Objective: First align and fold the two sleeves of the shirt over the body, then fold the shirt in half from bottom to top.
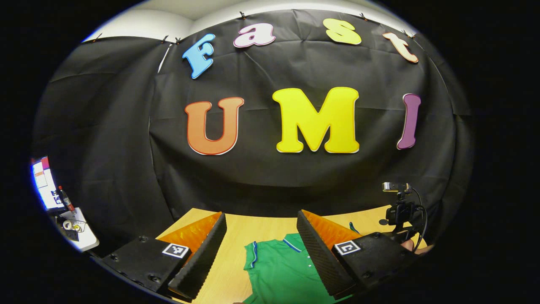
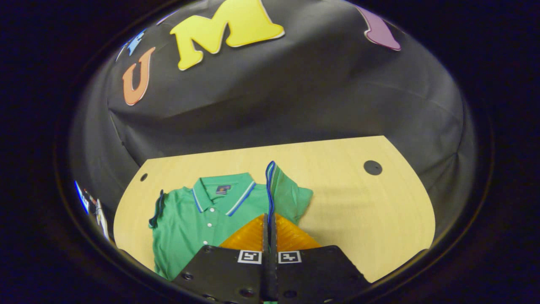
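Note:
A green polo shirt (image 2: 190, 219) with blue-and-white trim lies face up on the wooden table (image 2: 358, 211), collar toward the far wall. In the right gripper view, my right gripper (image 2: 268, 216) is shut on one sleeve (image 2: 291, 194), whose blue-edged hem (image 2: 270, 181) stands lifted above the fingertips. The other sleeve (image 2: 158, 207) lies at the shirt's far side, dark-edged. In the left gripper view, my left gripper (image 1: 261, 217) stands open above the shirt's collar area (image 1: 282, 270), with nothing between its fingers. The other gripper's camera mount (image 1: 398, 211) shows at the right there.
The table has a round dark grommet (image 2: 373, 167) at its far right and a small hole (image 2: 144, 177) at far left. Bare wood stretches to the right of the shirt. A lit screen (image 1: 42, 183) and a small white stand (image 1: 80, 232) sit off the table's left.

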